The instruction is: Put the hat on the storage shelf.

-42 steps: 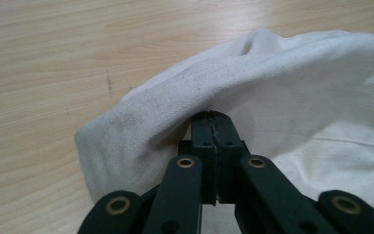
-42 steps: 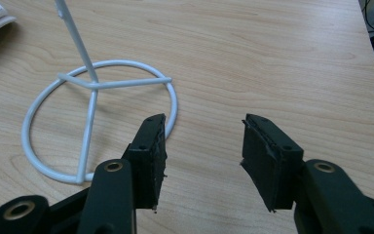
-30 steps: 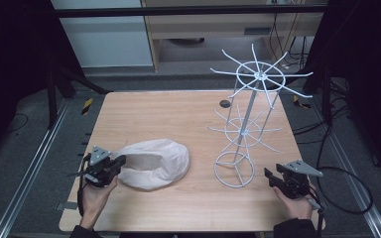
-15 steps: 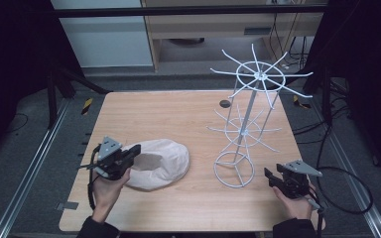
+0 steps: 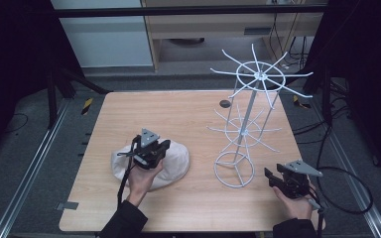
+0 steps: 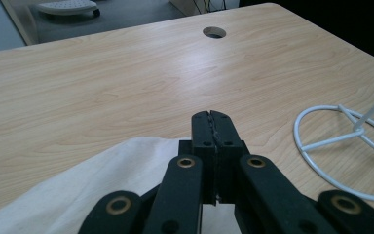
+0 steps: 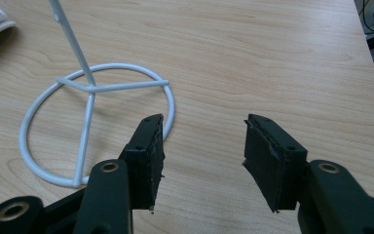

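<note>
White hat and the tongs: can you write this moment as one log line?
left tongs: shut, above white hat | right tongs: open, empty, by wire rack base | hat: lying on table

This looks like a lab or recording room set up for filming, not a home. A plain wooden worktop (image 5: 188, 119) with a round cable hole (image 5: 224, 103) stands on grey carpet floor (image 5: 25, 163), flanked by metal rails (image 5: 32, 168) at the left and right of the frame. Black curtains (image 5: 10, 59) close off both upper corners, a black stand leg (image 5: 74, 79) slants at upper left, and loose cables (image 5: 347, 183) lie at lower right. Pale office cabinets (image 5: 114, 39) fill the top centre.
</note>
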The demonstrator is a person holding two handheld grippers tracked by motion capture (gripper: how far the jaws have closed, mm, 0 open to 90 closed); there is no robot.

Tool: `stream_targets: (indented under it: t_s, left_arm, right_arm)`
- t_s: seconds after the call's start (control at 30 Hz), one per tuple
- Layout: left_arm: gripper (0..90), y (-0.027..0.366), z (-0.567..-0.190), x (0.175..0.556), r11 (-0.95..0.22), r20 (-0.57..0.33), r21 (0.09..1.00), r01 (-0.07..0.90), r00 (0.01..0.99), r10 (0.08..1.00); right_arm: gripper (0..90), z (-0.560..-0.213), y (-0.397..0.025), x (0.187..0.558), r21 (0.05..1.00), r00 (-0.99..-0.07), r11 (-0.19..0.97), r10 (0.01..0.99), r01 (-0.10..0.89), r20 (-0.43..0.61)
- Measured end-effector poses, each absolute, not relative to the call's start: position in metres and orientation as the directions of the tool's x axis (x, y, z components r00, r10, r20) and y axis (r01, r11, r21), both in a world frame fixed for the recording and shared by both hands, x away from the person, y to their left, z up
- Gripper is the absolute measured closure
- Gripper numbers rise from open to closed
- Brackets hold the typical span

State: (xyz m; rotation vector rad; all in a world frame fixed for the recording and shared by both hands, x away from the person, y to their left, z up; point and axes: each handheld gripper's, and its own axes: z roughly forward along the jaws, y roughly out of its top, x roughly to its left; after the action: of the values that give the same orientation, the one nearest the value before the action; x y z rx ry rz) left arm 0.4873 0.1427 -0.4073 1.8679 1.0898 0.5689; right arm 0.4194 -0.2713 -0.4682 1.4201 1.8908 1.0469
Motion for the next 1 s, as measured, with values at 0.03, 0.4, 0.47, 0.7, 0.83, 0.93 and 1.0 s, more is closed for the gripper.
stream_targets:
  t_s: [0.03,0.4,0.47,0.7,0.83,0.93,1.0]
  left_arm:
    - [90.0,0.137,-0.411,0.490,-0.244,-0.029,0.853,0.460,0.510,0.860]
    - [90.0,0.122,-0.431,0.504,-0.288,0.001,0.810,0.511,0.491,0.871]
    - [90.0,0.123,-0.437,0.505,-0.294,-0.005,0.793,0.534,0.487,0.873]
    - [90.0,0.127,-0.448,0.499,-0.312,-0.006,0.772,0.553,0.497,0.868]
    - [90.0,0.129,-0.450,0.492,-0.331,-0.007,0.763,0.555,0.519,0.855]
    - [90.0,0.132,-0.450,0.485,-0.340,-0.016,0.760,0.554,0.539,0.842]
    - [90.0,0.133,-0.450,0.481,-0.349,-0.015,0.758,0.551,0.549,0.836]
  right_arm:
    - [49.1,-0.468,-0.271,0.419,0.837,-0.293,0.140,0.956,0.529,0.025]
    - [49.2,-0.469,-0.271,0.420,0.836,-0.299,0.143,0.954,0.530,0.027]
    - [49.1,-0.469,-0.271,0.420,0.835,-0.297,0.140,0.954,0.533,0.030]
    - [49.2,-0.469,-0.271,0.420,0.834,-0.298,0.143,0.954,0.533,0.028]
    - [49.1,-0.469,-0.271,0.420,0.833,-0.296,0.142,0.955,0.535,0.028]
    - [49.1,-0.469,-0.271,0.420,0.835,-0.298,0.144,0.954,0.532,0.025]
    - [49.1,-0.469,-0.271,0.420,0.835,-0.298,0.144,0.954,0.532,0.025]
